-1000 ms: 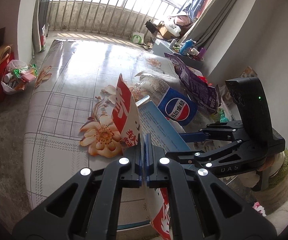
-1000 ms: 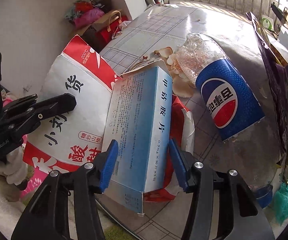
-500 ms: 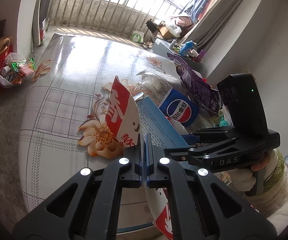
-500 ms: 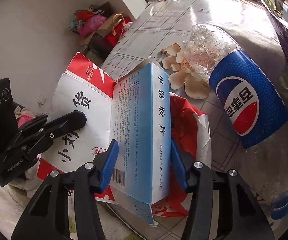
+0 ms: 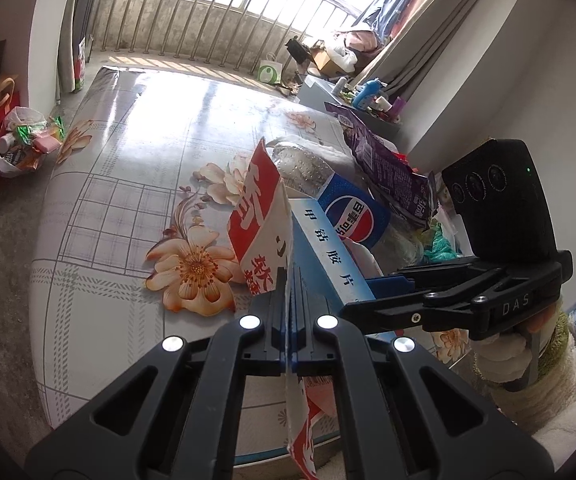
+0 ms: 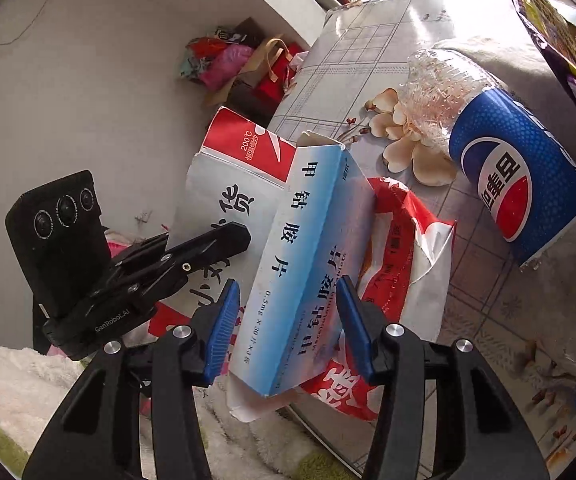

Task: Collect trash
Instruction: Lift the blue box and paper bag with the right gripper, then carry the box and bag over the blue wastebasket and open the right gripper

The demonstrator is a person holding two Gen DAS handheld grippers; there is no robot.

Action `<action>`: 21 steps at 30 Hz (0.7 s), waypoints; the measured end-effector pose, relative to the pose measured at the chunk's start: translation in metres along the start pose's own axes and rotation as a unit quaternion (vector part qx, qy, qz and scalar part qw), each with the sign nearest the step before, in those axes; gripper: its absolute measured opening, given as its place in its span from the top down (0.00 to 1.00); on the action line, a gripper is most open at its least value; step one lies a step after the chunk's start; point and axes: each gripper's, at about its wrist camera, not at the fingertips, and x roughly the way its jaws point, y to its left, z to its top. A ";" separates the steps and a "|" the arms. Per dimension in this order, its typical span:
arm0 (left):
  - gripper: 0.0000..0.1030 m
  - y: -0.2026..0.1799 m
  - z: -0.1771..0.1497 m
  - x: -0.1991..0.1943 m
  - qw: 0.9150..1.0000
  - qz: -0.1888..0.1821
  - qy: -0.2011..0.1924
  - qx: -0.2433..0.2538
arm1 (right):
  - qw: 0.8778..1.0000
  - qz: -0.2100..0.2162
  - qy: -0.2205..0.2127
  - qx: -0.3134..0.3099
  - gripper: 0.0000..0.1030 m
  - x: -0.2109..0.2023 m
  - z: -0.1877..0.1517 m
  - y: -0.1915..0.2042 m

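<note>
Left tongs [image 5: 288,300] clamped on bag [image 5: 261,216] edge, bag upright at worktop [image 5: 127,184] near rim. Right tongs [image 6: 288,320] straddle blue box [image 6: 308,248], contact unclear; box leans on bag. Bottle [image 6: 500,160] at 2 o'clock.

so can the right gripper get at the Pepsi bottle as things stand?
Probably not yet. The right gripper has the blue medicine box between its fingers, so it is occupied. The Pepsi bottle lies on the table ahead and to its right, with nothing on top of it.
</note>
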 end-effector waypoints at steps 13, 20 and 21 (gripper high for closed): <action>1.00 -0.013 0.005 -0.025 1.000 0.018 0.008 0.001 | 0.998 0.018 -0.050 0.038 0.71 -0.035 -0.027 -0.007; 1.00 -0.062 0.018 -0.078 0.999 -0.022 -0.016 0.043 | 0.986 0.080 -0.140 0.049 0.73 -0.110 -0.073 0.004; 1.00 -0.075 0.023 -0.084 0.998 -0.031 -0.023 0.057 | 0.982 0.083 -0.160 0.052 0.73 -0.125 -0.082 0.005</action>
